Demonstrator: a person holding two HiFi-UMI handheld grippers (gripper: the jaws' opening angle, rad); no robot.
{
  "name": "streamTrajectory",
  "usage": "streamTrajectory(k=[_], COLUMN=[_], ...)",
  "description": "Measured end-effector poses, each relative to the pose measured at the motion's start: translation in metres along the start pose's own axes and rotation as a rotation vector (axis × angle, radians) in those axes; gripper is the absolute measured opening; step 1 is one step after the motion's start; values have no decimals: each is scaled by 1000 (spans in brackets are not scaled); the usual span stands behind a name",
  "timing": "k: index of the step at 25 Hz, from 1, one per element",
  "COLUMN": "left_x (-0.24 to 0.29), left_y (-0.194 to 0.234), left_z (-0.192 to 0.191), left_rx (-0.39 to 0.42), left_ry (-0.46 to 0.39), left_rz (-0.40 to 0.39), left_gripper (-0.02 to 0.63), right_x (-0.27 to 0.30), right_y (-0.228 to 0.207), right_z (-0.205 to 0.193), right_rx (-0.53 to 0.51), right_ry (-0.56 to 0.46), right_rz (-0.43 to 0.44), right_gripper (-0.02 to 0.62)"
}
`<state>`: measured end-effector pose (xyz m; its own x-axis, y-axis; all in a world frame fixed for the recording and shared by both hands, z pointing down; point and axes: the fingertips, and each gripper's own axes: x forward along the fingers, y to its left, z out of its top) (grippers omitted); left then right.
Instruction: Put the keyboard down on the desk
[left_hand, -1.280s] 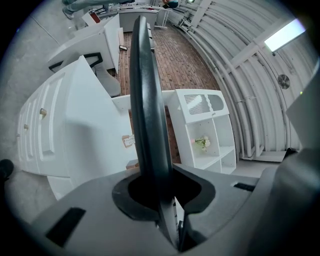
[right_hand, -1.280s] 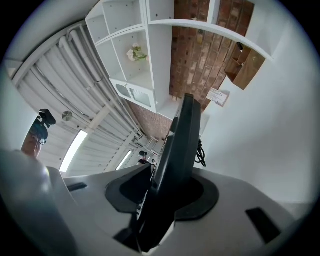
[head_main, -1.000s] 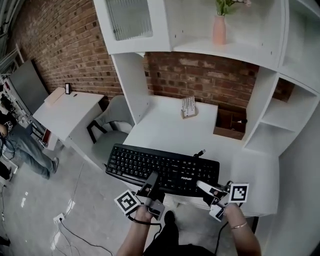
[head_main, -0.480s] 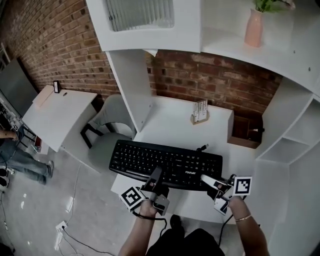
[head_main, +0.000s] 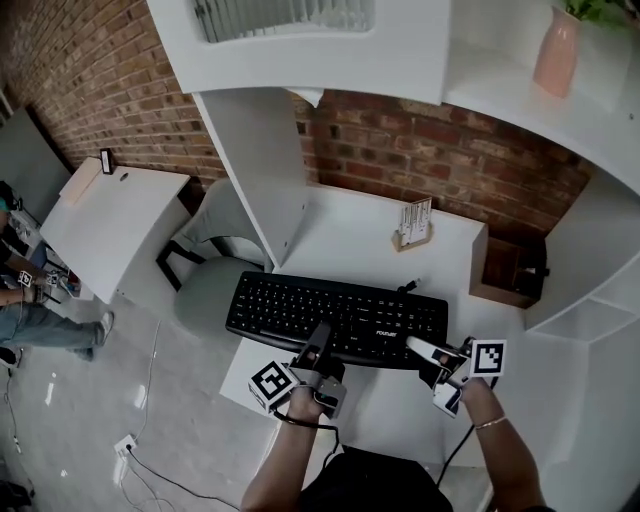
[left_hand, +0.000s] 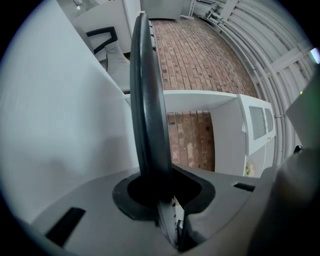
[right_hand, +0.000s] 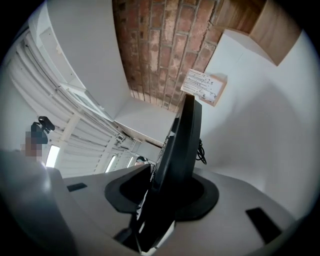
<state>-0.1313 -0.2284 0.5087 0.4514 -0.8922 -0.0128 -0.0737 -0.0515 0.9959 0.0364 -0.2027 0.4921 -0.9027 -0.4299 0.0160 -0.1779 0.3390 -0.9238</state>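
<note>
A black keyboard hangs level over the front part of the white desk, its left end jutting past the desk's left edge. My left gripper is shut on the keyboard's near edge left of centre; in the left gripper view the keyboard runs edge-on from between the jaws. My right gripper is shut on the near edge at the right end, and the right gripper view shows the keyboard clamped between its jaws. The keyboard's cable trails off its far side.
A small wooden card holder stands at the desk's back by the brick wall. A brown wooden box sits at the back right. A grey chair stands left of the desk, a second white table beyond it. A person is at far left.
Both grippers have carried the keyboard forward over the desk and slightly lower. The view has moved in closer to the desk with them.
</note>
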Motion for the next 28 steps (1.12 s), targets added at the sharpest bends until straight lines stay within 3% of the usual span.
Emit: streamTrajectory(k=[6, 11, 28], left_x=[28, 40, 62], left_y=[22, 44, 71], left_z=[9, 16, 18], left_rx=[-39, -25, -87], left_ry=[-17, -26, -58], left_rz=[47, 105, 159], left_gripper=[80, 80, 80], right_x=[13, 22, 25], right_y=[-34, -56, -86], right_z=[20, 31, 51], right_rx=[58, 88, 241], right_ry=[25, 44, 17], right_rz=[-13, -13, -3], right_gripper=[129, 129, 133])
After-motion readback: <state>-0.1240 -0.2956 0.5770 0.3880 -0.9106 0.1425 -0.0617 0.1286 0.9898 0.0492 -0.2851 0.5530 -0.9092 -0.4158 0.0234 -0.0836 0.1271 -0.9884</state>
